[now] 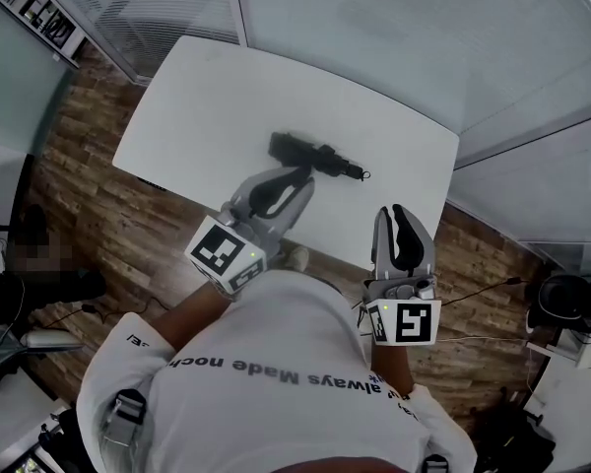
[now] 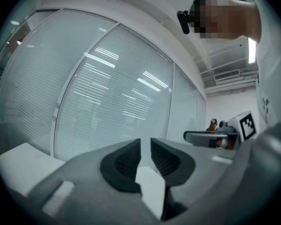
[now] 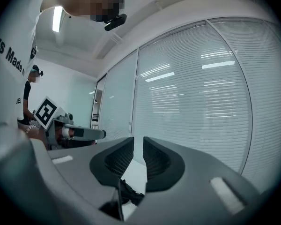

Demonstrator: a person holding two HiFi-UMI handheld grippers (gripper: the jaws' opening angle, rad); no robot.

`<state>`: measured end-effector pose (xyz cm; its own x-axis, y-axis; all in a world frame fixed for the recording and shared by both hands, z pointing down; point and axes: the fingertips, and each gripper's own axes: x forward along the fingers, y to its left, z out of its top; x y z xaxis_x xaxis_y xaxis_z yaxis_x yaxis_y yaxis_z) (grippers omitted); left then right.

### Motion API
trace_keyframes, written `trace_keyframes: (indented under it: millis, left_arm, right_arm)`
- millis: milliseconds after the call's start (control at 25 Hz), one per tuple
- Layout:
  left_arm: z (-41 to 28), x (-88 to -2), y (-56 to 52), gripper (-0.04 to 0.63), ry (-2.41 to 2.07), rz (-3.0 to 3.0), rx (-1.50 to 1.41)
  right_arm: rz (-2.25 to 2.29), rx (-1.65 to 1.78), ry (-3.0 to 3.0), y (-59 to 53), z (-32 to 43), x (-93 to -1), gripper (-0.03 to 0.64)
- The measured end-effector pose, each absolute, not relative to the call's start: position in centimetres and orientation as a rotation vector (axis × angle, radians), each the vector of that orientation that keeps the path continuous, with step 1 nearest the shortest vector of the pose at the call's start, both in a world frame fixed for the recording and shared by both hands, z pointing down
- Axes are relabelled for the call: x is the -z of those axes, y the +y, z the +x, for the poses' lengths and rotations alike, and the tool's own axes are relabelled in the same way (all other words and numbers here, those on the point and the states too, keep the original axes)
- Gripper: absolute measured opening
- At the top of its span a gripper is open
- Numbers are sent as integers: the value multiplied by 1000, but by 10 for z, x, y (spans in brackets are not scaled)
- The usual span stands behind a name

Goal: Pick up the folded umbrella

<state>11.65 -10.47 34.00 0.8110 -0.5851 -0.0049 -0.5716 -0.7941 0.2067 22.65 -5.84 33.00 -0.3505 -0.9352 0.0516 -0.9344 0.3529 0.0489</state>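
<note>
A white table (image 1: 394,116) with rounded corners is shown on a wood-plank floor (image 1: 89,175), set close to glass partitions (image 1: 374,18) fitted with horizontal blinds. A shelf unit (image 1: 39,13) is seen at the upper left, and a thin cable (image 1: 483,289) is laid across the floor at the right. Ceiling strip lights (image 3: 58,18) are lit.
</note>
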Motion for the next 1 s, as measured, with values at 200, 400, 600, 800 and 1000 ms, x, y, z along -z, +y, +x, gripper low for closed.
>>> trace_keyframes:
  millis: [200,400,600,800,1000]
  left_arm:
    - [139,-350,-120,64,-897,2792,104]
    - [146,-356,-132,64,-898,2786,84]
    - [141,-358,-148,64,-892,2779,79]
    - [123,-355,-174,64,-889,2776,69]
    - [103,-343,-195,64,-883,2781,91]
  right_arm:
    - [1752,14,-2512,-75,251,-340,62]
    - [1744,-7,-2512,-86,256,-347,61]
    - [1744,-17,-2508,-104,250,-348,61]
    - [1753,-22,-2502,-129,234,-345,61]
    - [1759,-6,-2510,-151,214,-332,61]
